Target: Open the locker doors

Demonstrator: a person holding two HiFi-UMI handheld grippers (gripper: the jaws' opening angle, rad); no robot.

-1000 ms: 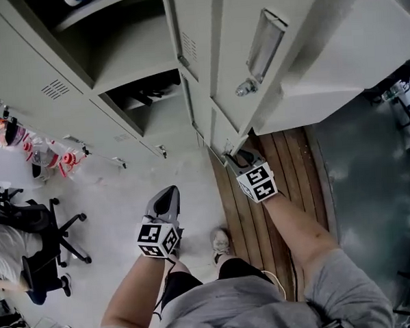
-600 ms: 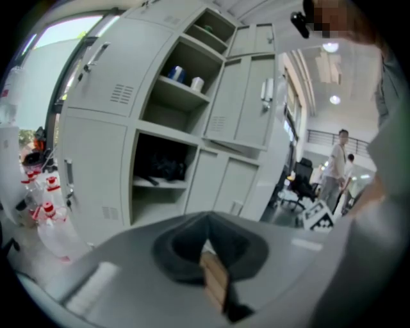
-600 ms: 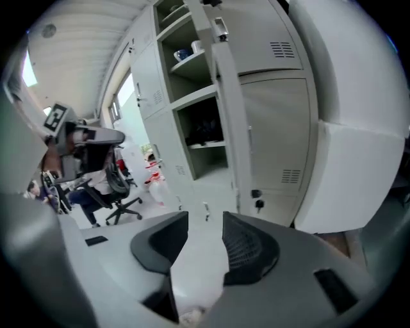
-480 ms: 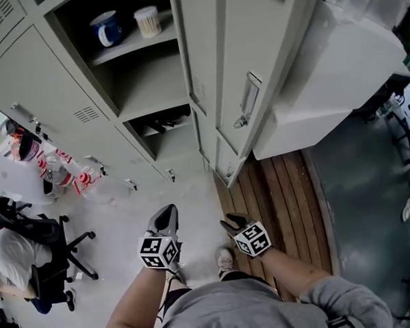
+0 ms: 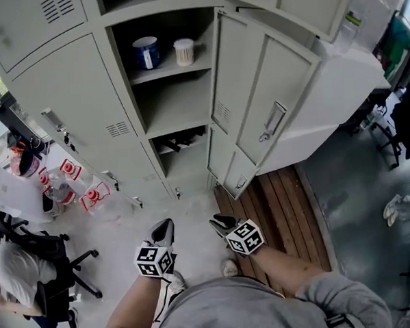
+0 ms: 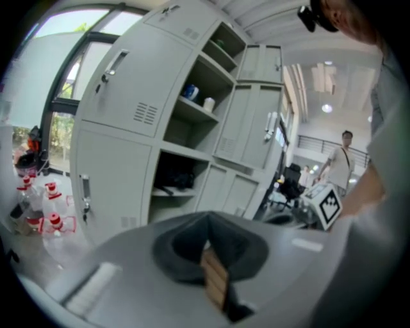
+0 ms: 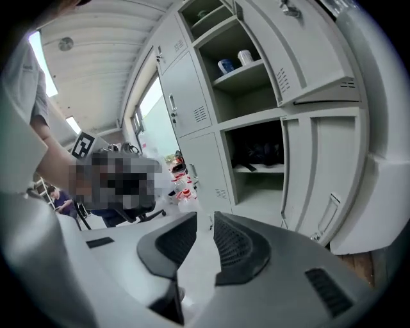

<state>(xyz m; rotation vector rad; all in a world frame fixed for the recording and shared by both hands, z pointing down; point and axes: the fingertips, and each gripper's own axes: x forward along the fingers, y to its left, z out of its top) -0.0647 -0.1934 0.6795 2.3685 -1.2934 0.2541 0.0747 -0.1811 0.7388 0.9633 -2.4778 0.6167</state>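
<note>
The grey lockers point(image 5: 71, 98) stand ahead of me. In the middle column two doors hang open to the right: the upper door point(image 5: 283, 87) with its handle point(image 5: 273, 130) and the lower door point(image 5: 234, 172). The open shelves hold a blue mug point(image 5: 146, 52), a white cup point(image 5: 184, 51) and dark items point(image 5: 176, 141) lower down. My right gripper point(image 5: 222, 224) hovers low over the floor, away from the doors; its jaws are closing with a narrow gap and nothing between them point(image 7: 205, 221). Beside it, my left gripper point(image 5: 164, 230) is shut and empty point(image 6: 206, 221).
The left column's doors point(image 5: 64, 85) stay closed. Red-and-white bottles point(image 5: 68, 177) sit by the lockers at the left, near an office chair point(image 5: 56, 274). Wooden boards point(image 5: 283, 210) lie under the open doors, and a white cabinet point(image 5: 345, 84) stands at the right.
My right gripper has drawn back from the lower door's handle towards my body. The view has tilted up, showing more of the lockers. The left gripper has hardly moved.
</note>
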